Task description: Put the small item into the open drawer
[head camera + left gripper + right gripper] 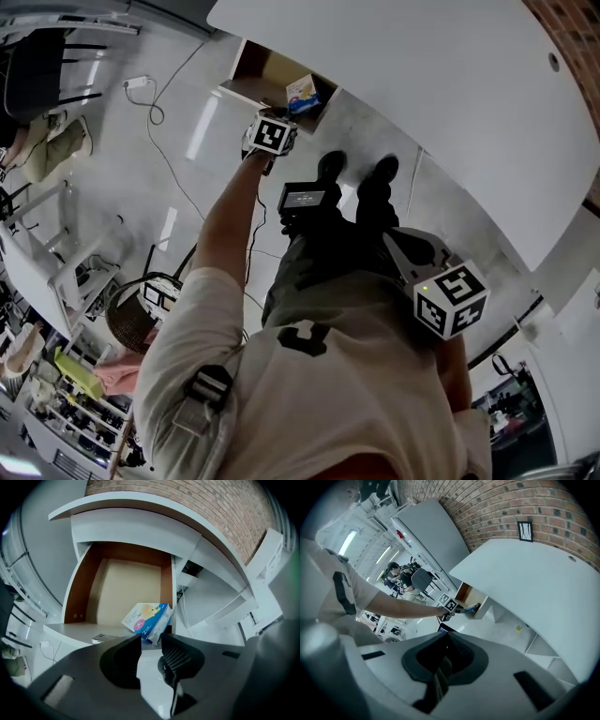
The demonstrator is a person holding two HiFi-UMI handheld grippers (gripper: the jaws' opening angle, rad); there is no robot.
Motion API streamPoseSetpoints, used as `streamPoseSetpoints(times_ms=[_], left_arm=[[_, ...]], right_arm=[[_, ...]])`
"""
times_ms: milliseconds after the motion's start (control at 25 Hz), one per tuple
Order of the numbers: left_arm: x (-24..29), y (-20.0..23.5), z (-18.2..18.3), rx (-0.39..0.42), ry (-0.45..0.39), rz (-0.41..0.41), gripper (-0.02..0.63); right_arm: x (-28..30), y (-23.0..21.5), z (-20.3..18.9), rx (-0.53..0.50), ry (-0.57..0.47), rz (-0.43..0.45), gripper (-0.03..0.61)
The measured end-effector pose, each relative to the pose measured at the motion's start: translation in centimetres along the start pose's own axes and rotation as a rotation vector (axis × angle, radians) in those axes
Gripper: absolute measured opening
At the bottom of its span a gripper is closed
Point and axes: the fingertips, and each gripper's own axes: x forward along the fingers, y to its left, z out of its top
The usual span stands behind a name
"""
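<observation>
Overhead, one small blue-and-white packet (303, 94) lies in the single open brown-lined drawer (255, 73) at 12 o'clock, under the white counter (422, 103) edge; the outstretched left gripper (278, 122) points down at it. Left gripper view: jaws apart, nothing between them; the packet leans at the drawer's 3 o'clock wall, and the 9 o'clock side is bare. Right gripper view: the right gripper (440, 667) has its jaws together, empty.
</observation>
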Motion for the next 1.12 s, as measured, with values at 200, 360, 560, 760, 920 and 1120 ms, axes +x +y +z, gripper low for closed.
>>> streamPoseSetpoints(times_ms=[200, 360, 560, 760, 920, 1120], left_arm=[[-1.7, -0.1, 0.0, 0.013, -0.002, 0.0, 0.141], [-3.9, -0.6, -0.3, 0.009, -0.024, -0.001, 0.141], [-9.6, -2.2, 1.2, 0.04, -0.107, -0.014, 0.141], [-16.3, -6.8, 3.2, -0.015, -0.248, -0.158, 0.114], [-21.0, -10.9, 6.3, 0.058, -0.387, -0.234, 0.015], [-24.7, -16.1, 9.4, 0.122, -0.499, -0.368, 0.011]], right_arm=[[0.1, 0.3, 0.6, -0.021, -0.01, 0.006, 0.002], [0.0, 0.7, 1.0, -0.056, -0.027, 0.01, 0.002], [-0.8, 1.0, 2.3, -0.1, -0.084, 0.002, 0.002], [-1.8, 2.4, 3.4, -0.136, -0.173, -0.002, 0.002], [-2.0, 3.1, 4.3, -0.155, -0.23, -0.009, 0.002], [-3.2, 3.7, 4.4, -0.18, -0.271, -0.045, 0.002]])
